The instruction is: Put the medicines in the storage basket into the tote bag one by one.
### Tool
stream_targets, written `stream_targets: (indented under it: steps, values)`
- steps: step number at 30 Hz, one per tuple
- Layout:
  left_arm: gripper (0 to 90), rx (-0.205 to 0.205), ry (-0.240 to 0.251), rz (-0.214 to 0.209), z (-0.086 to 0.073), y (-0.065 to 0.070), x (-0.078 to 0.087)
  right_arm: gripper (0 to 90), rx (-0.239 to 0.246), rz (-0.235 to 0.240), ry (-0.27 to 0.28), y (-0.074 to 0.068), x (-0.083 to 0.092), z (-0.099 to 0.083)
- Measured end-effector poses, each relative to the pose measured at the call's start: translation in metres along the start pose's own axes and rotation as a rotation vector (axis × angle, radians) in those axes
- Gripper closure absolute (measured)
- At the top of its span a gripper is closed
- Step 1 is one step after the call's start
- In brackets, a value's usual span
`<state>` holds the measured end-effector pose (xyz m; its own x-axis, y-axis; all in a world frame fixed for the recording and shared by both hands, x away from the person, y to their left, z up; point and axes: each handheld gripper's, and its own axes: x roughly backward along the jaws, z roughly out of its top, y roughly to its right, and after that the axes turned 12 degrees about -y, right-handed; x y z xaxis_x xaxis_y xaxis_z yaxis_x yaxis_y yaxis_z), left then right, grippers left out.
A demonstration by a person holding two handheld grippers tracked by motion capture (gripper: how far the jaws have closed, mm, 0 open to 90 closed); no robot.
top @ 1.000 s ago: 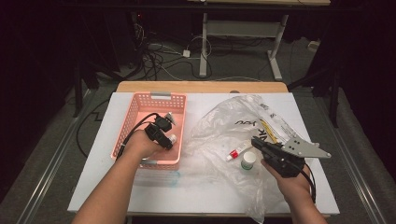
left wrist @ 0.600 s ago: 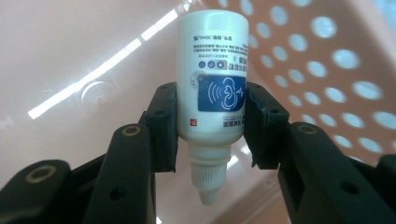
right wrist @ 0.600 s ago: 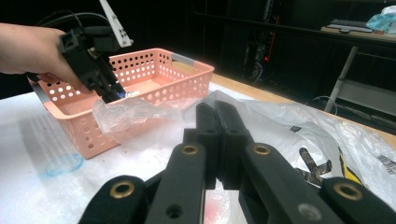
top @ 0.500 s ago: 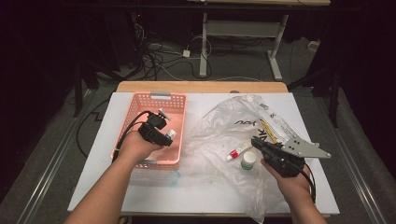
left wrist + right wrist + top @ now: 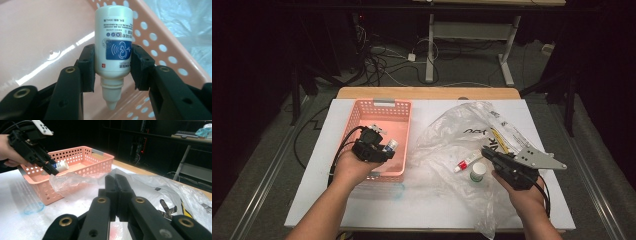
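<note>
Crumpled clear plastic bag (image 5: 462, 135) spread over right half of white table (image 5: 322, 200). Small red-capped tube (image 5: 464, 163) and green-capped white jar (image 5: 477, 173) lie side by side on bag. Cables (image 5: 382, 62) tangled on floor behind.

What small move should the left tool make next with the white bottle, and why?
Probably lower and release. The left tool is clamped on the white plastic dropper bottle with the blue label, held above the floor of the pink perforated plastic basket, inside its walls.
</note>
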<state>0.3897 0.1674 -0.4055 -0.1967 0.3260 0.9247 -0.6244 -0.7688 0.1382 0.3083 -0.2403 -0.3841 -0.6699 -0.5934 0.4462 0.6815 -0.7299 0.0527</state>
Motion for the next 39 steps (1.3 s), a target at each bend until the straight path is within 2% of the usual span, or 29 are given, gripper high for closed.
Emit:
stream_targets:
  steps: [11, 13, 22, 28, 33, 39]
  values:
    - [58.2, -0.021, 0.132, 0.03, -0.022, 0.014, 0.001, 90.0, 0.005, -0.002, -0.002, -0.001, 0.0, 0.0]
    - [58.2, -0.012, 0.159, 0.018, -0.025, 0.015, 0.0, 90.0, 0.001, -0.001, -0.005, -0.001, 0.0, -0.001]
    - [58.2, -0.023, 0.234, 0.047, -0.036, 0.021, -0.002, 90.0, 0.002, 0.001, -0.012, -0.002, -0.003, -0.002]
    - [58.2, -0.011, 0.306, 0.031, -0.04, 0.022, 0.003, 90.0, 0.007, 0.002, -0.017, -0.002, -0.004, -0.002]
    - [58.3, -0.026, 0.323, -0.003, -0.039, 0.03, 0.011, 90.0, 0.004, -0.001, -0.01, -0.002, -0.002, -0.001]
    - [58.3, -0.054, 0.347, -0.008, -0.038, 0.043, 0.018, 90.0, 0.007, 0.001, -0.007, -0.001, -0.001, -0.001]
